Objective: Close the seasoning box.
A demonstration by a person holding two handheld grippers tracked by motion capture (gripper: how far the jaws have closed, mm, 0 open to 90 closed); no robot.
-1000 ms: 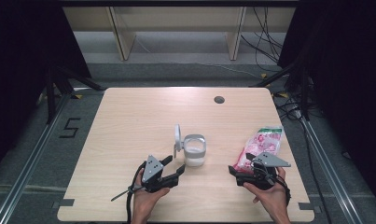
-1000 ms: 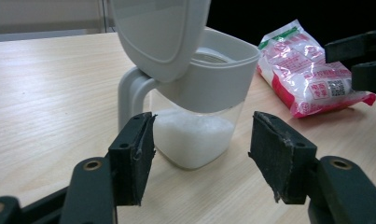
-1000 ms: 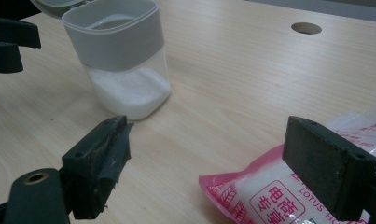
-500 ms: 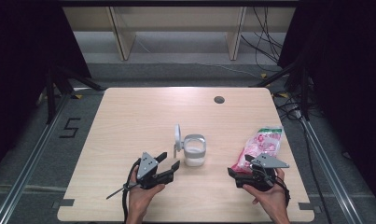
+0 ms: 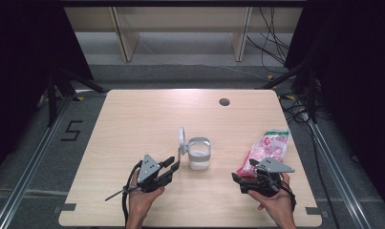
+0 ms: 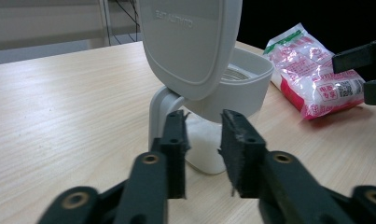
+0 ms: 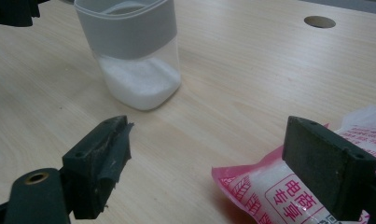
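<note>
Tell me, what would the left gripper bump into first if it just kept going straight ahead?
Probably the jar: the left gripper points at its base and lid hinge, right beyond the open jaws, under the flipped-up lid.

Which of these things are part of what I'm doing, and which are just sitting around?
In the job:
- clear plastic container of white powder, its grey flip lid open
- pink plastic pouch
- left gripper
- right gripper

Lying about:
- dark round hole in the wooden table

bare tabletop (image 5: 142, 119) lies open left of and behind the lidded container (image 5: 198, 153); its raised lid (image 5: 181, 138) blocks the left side, the pink bag (image 5: 266, 148) the right.
</note>
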